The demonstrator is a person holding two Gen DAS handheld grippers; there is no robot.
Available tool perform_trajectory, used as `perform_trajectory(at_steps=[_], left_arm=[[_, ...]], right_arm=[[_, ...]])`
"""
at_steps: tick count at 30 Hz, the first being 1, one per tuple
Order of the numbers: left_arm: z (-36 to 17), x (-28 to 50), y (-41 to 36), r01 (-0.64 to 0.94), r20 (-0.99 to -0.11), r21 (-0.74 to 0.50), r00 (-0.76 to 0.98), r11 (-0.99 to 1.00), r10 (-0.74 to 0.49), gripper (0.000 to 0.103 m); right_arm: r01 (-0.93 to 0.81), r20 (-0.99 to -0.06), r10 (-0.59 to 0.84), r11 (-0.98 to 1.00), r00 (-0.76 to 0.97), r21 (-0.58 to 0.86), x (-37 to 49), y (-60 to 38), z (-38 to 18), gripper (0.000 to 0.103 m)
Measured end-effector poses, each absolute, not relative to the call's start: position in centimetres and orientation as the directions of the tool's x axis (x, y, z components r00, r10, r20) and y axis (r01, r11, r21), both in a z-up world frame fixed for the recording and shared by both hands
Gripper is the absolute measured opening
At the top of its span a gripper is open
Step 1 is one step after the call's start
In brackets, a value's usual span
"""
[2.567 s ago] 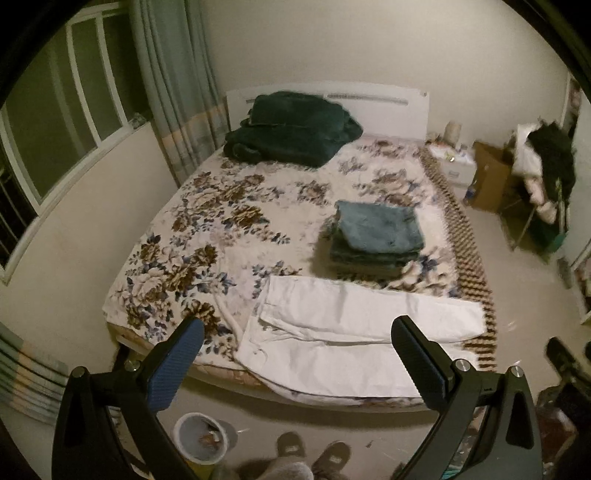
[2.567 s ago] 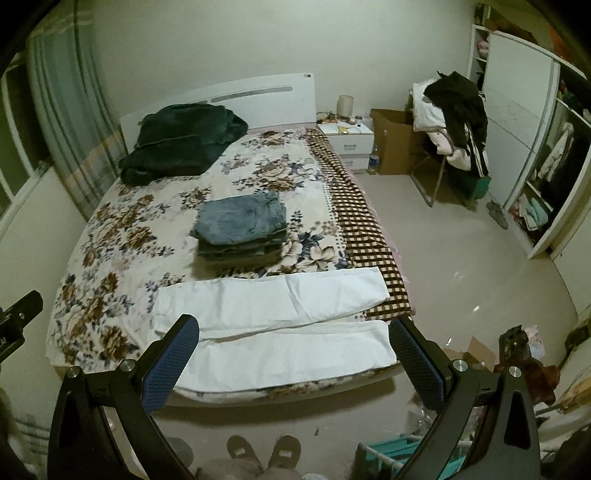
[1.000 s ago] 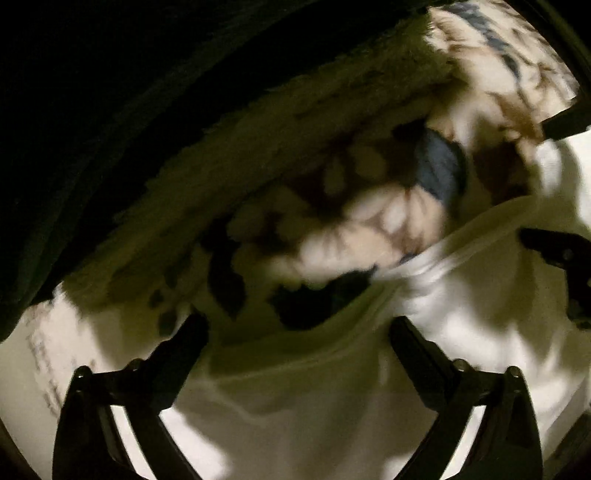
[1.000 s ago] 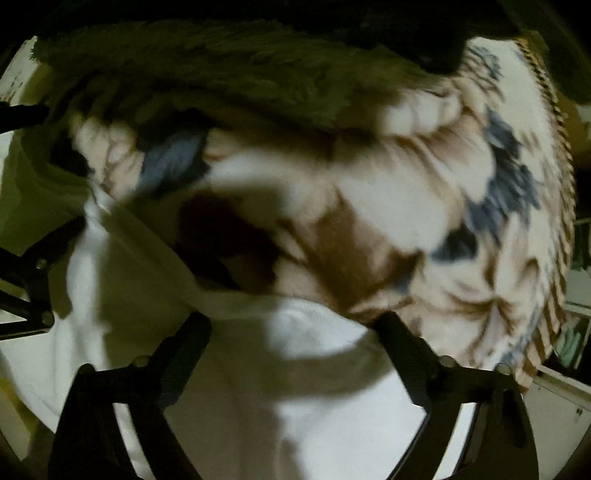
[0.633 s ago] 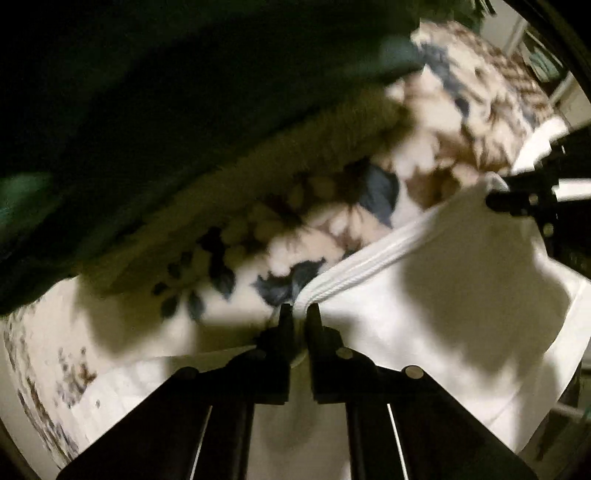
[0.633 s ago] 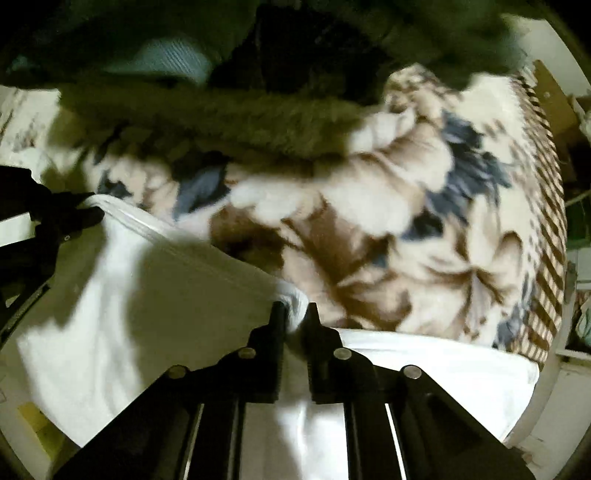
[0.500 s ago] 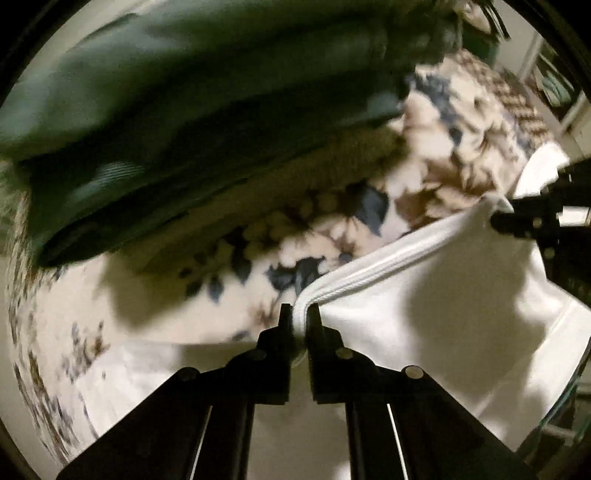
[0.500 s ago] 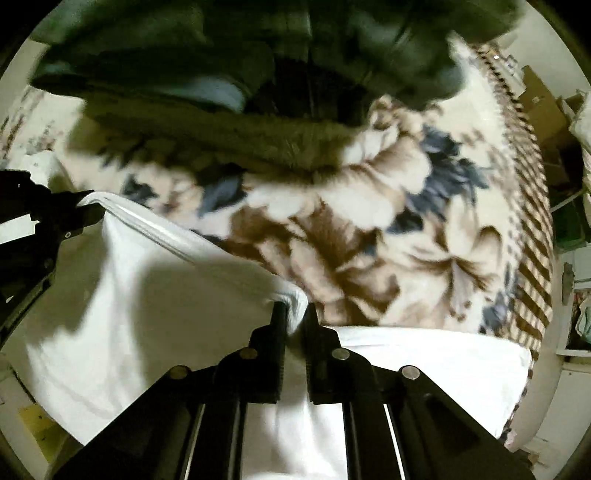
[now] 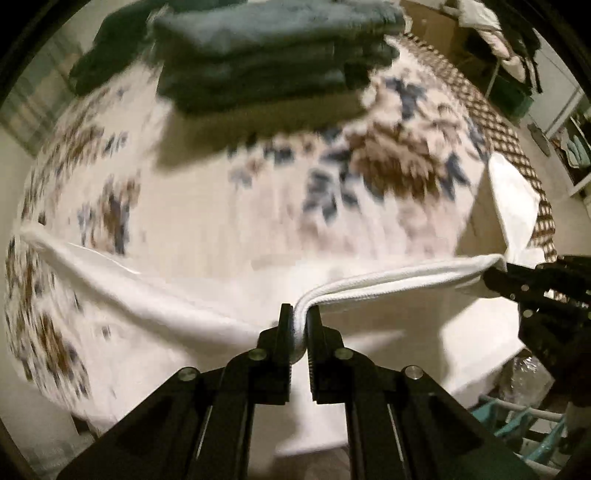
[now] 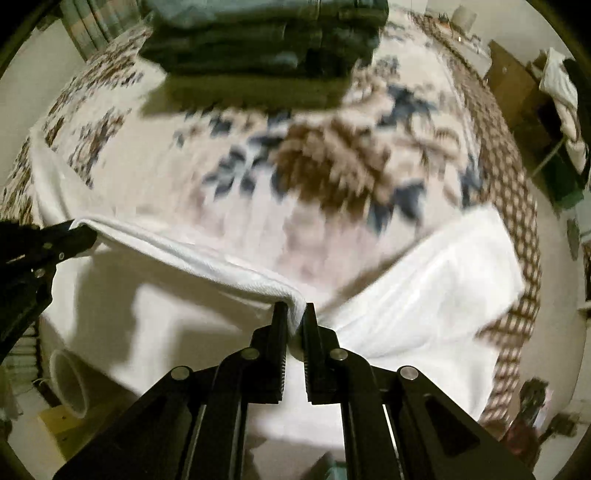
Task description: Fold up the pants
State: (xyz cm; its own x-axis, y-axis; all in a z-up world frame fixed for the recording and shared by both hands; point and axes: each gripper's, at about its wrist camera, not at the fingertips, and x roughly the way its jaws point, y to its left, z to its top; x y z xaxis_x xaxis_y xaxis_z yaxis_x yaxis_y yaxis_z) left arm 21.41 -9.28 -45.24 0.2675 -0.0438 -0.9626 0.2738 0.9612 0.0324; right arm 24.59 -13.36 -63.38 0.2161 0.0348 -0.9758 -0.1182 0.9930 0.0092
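White pants (image 9: 402, 325) lie across the near edge of the floral bed (image 9: 207, 206). My left gripper (image 9: 300, 314) is shut on their thick folded edge, lifted off the blanket. My right gripper (image 10: 294, 312) is shut on the same edge further right. The edge hangs stretched between the two. The right gripper also shows at the right of the left wrist view (image 9: 495, 275). The left gripper also shows at the left of the right wrist view (image 10: 83, 230). The pants' leg end (image 10: 443, 280) rests on the bed to the right.
A stack of folded blue-green jeans (image 9: 266, 48) sits on the bed (image 10: 332, 155) behind the pants, also in the right wrist view (image 10: 258, 33). A brown checked bed border (image 10: 513, 192) runs along the right side. A white bin (image 10: 70, 380) and a teal rack (image 9: 524, 421) stand on the floor.
Both grippers closed on the pants' edge and have lifted it and pulled back from the bed. The jeans stack and more of the blanket have come into view.
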Motion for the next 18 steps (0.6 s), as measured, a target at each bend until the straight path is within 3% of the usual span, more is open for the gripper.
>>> perform_trajectory(at_steps=[11,16,18], left_arm=[[-54.0,13.4,-7.9,0.209,-0.996,0.036,0.083,0.977,0.019,0.006],[-53.3,12.9,-7.3,0.113,-0.999,0.003,0.041,0.994,-0.002,0.015],[-52.3,13.2,-7.5,0.090,-0.998,-0.003,0.060,0.996,-0.008,0.033]], right_arm=[[-0.145,-0.999,0.039,0.989,0.024,0.035,17.9,-12.0,-71.5,0.010],[-0.024,-0.986,0.163,0.986,-0.038,0.164,17.1,-14.6,-71.2,0.032],[0.060,-0.980,0.201,0.978,-0.005,0.200,17.3,-16.5,-69.9,0.060]])
